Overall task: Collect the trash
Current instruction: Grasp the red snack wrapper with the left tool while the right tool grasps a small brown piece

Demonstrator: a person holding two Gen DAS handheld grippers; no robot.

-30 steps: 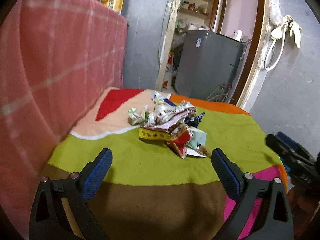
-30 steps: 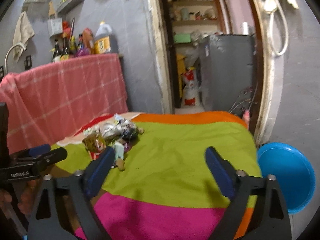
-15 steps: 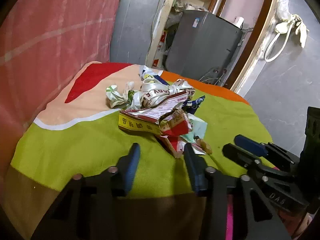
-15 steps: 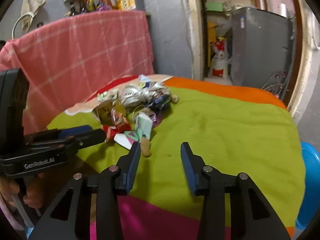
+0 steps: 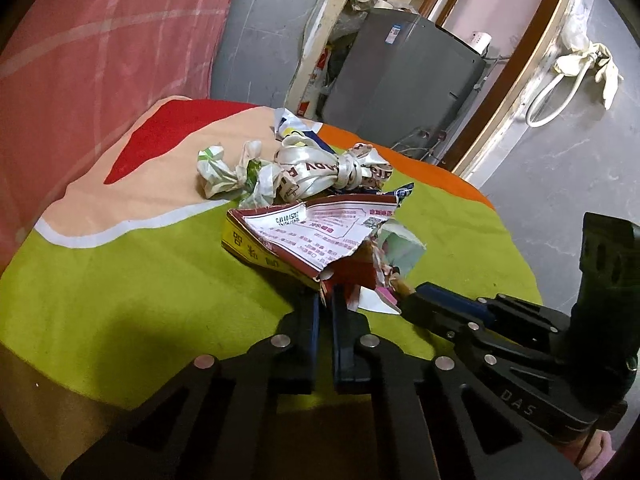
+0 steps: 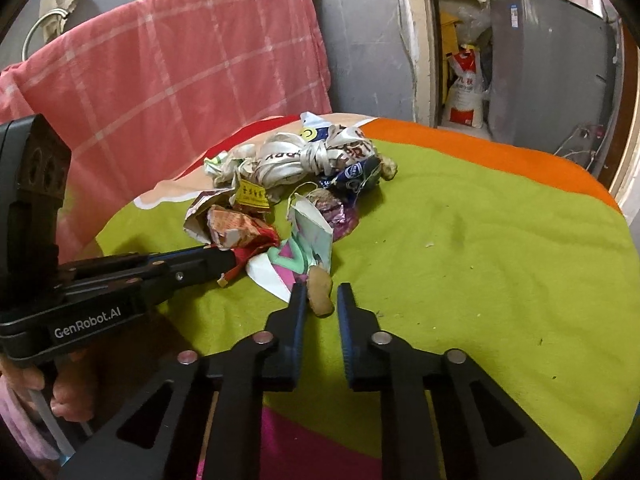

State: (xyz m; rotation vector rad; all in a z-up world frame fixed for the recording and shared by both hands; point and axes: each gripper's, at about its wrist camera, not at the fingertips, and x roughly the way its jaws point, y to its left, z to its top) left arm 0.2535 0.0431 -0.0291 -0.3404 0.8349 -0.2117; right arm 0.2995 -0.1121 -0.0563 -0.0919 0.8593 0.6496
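Striped bedspread (image 6: 480,240) under it all, your trash pile (image 5: 312,200) sits mid-bed; the left gripper (image 5: 325,300) is pinched on a red wrapper's (image 5: 354,276) corner, the right gripper (image 6: 322,300) narrowly parted around a brown scrap (image 6: 320,290). Lift carelessly and that thin corner may tear or slip, scattering neighbouring wrappers.

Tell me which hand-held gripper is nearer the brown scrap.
Right. The right hand-held gripper has its fingertips on either side of the brown scrap; the left hand-held gripper sits off to its left, at the red wrapper.
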